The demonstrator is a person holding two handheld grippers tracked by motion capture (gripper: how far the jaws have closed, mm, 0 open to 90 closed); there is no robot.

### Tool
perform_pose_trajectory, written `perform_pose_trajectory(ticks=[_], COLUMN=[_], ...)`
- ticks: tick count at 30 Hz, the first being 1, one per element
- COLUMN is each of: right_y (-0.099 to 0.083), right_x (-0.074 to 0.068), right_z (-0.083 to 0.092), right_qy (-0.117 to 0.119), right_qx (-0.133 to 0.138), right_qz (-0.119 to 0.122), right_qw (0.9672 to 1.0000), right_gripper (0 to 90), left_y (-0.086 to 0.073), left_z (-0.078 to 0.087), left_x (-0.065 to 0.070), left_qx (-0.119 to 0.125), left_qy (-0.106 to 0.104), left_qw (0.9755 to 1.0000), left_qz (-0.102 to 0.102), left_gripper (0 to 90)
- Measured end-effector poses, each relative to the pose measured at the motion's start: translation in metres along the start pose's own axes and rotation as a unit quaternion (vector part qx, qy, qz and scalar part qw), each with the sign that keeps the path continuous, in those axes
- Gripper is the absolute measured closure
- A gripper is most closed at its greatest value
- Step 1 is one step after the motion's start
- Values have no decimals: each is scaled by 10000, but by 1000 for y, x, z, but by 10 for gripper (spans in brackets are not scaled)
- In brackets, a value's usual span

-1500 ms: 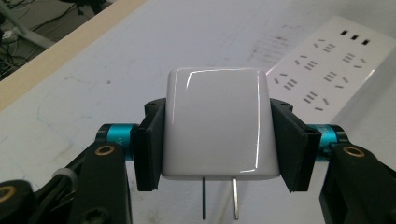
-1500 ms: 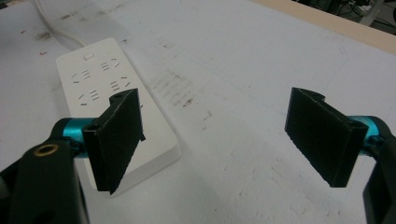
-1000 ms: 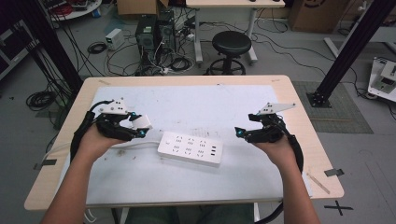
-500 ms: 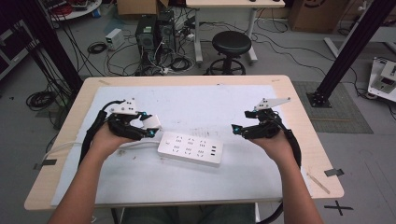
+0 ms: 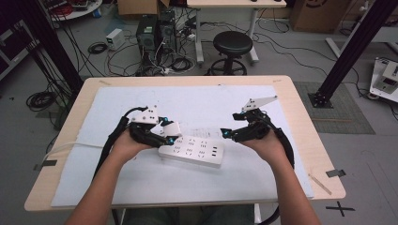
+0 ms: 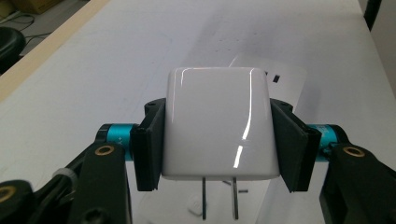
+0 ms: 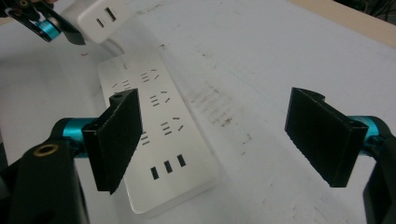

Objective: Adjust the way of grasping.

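Hovering charger (image 6: 217,123) above power strip (image 5: 191,151) end; bare mat (image 5: 197,105) beyond.

Left gripper (image 5: 170,136), carrying white charger (image 5: 172,128): now shifted rightward, lower, at the near-left end of the power strip (image 5: 191,151). Right gripper (image 5: 226,133): now shifted leftward, closer to the strip's right end.

**Lab / robotics workspace**

Lab setting, not a home. Wooden table (image 5: 300,117) with white sheet (image 5: 206,103) on grey floor. Black aluminium frame posts (image 5: 354,51) at both sides. Desktop PC tower (image 5: 146,30), tangled cables (image 5: 117,51) and small power box (image 5: 115,38) on floor. Black round stool (image 5: 233,44), second desk (image 5: 225,4), cardboard boxes (image 5: 309,14) behind. Tape marks (image 5: 341,207) on floor.
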State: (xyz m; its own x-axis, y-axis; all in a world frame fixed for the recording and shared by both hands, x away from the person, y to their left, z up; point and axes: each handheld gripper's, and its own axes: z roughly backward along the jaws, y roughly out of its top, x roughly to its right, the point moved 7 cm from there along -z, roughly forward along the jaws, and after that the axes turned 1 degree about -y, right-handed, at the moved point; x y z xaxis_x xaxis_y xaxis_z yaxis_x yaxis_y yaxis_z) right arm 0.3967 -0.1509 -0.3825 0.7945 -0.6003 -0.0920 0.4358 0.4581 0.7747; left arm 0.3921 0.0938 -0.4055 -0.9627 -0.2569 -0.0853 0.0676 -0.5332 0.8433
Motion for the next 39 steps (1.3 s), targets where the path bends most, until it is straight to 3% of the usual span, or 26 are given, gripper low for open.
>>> perform_pose_trajectory(ticks=[1,3,10,14,16,20,29,32,33,35,36,39], right_y=[0,1,0,0,0,-1,-2,-2,-3,-4,-5,-6], right_x=[0,-8,-23,-27,-31,-33,-44,-45,-47,-48,-50,-53], right_z=[0,-9,-27,-31,-34,-38,-54,-55,-58,-59,-61,-63], right_qy=[0,264,646,809,987,1081,1505,1538,1684,1693,1811,1875], right_qx=[0,-6,-187,-175,-189,-234,-289,-294,-277,-299,-288,-299], right_qz=[0,-106,-204,-312,-461,-522,-753,-799,-912,-941,-999,-1031], right_qw=[10000,9996,9975,9961,9939,9925,9853,9844,9811,9806,9780,9764], right_gripper=[194,194,194,194,194,194,194,195,195,195,195,195], left_y=[0,1,3,2,1,0,0,1,1,1,2,2], left_z=[-9,-15,-25,-28,-29,-30,-34,-36,-36,-36,-39,-41], left_x=[5,10,18,21,22,24,29,32,33,33,37,41], left_qx=[-19,25,95,111,127,178,183,210,222,222,265,297], left_qy=[-66,-120,-115,-124,-119,-106,5,15,22,22,30,74], left_qw=[9999,9998,9989,9986,9986,9985,9973,9968,9965,9965,9959,9947], left_qz=[-99,-161,-438,-500,-500,-504,-710,-772,-806,-806,-865,-978], left_gripper=[424,425,425,425,424,424,425,425,425,425,425,425])
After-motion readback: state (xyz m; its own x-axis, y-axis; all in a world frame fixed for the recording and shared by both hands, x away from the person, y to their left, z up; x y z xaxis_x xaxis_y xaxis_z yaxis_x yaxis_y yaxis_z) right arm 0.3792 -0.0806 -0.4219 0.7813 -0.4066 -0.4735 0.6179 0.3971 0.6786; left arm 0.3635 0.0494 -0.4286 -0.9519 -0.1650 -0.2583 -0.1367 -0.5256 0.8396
